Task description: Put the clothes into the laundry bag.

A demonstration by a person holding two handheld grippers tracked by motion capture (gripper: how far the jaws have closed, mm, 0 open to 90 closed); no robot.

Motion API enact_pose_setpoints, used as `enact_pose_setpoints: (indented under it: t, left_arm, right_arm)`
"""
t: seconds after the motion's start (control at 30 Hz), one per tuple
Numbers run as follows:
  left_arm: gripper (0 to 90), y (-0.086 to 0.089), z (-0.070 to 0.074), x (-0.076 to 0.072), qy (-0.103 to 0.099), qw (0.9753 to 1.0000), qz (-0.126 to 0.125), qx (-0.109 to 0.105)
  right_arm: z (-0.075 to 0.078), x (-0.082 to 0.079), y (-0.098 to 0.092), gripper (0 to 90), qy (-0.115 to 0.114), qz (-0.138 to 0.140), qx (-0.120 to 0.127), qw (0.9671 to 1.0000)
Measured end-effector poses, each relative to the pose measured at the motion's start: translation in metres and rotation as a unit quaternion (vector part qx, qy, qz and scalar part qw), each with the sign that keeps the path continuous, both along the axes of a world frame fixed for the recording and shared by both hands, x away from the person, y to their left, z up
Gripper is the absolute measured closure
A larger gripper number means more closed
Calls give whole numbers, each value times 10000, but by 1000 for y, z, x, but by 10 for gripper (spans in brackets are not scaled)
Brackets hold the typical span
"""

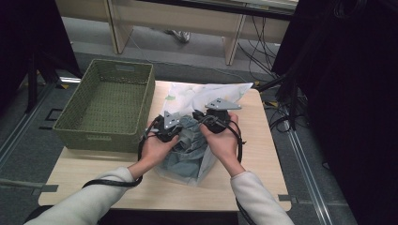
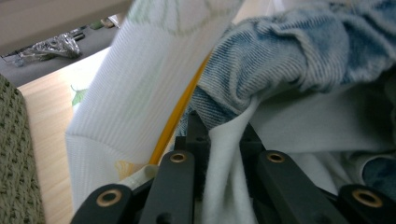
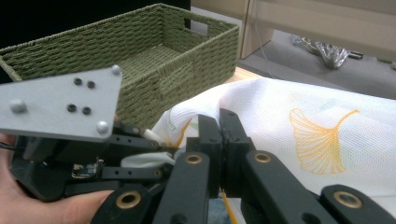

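A white mesh laundry bag (image 1: 187, 93) printed with yellow ginkgo leaves lies in the middle of the table, with blue denim clothing (image 1: 187, 136) bunched in its mouth. My left gripper (image 1: 172, 132) is shut on a fold of the bag's white fabric (image 2: 224, 154) beside a yellow zipper line (image 2: 180, 112), and the denim (image 2: 280, 56) sits right above it. My right gripper (image 1: 201, 116) is shut on the bag's edge (image 3: 205, 105), close beside the left gripper (image 3: 70, 154). The leaf print (image 3: 322, 140) shows on the mesh to its right.
A green woven basket (image 1: 105, 101) stands empty at the table's left, close to the left hand; its wall (image 3: 154, 79) rises just behind the bag. Bare wooden tabletop (image 1: 108, 183) lies in front of the bag. Cables run over the floor at right.
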State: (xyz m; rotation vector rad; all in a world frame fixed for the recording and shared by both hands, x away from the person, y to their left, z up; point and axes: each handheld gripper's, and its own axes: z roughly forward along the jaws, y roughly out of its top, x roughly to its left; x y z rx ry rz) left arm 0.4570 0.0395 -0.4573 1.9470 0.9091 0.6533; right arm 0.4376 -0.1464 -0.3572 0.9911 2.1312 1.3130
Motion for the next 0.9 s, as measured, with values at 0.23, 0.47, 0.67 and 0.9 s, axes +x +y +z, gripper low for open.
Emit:
enact_pose_setpoints:
  t: [0.23, 0.47, 0.67, 0.9]
  left_arm:
    - [740, 3, -6, 3, 123, 9999, -9, 84]
    - [368, 2, 1, -9, -406, 9978, -282, 433]
    - [309, 8, 22, -31, -698, 9949, -663, 287]
    - [292, 17, 26, -67, -587, 9865, -1498, 305]
  right_arm:
    - [0, 1, -1, 900, 4, -17, -10, 10000]
    - [-1, 2, -3, 900, 1, -47, -37, 10000]
    - [-2, 3, -5, 900, 8, -76, -41, 10000]
    - [-2, 3, -5, 900, 24, -76, -61, 9999]
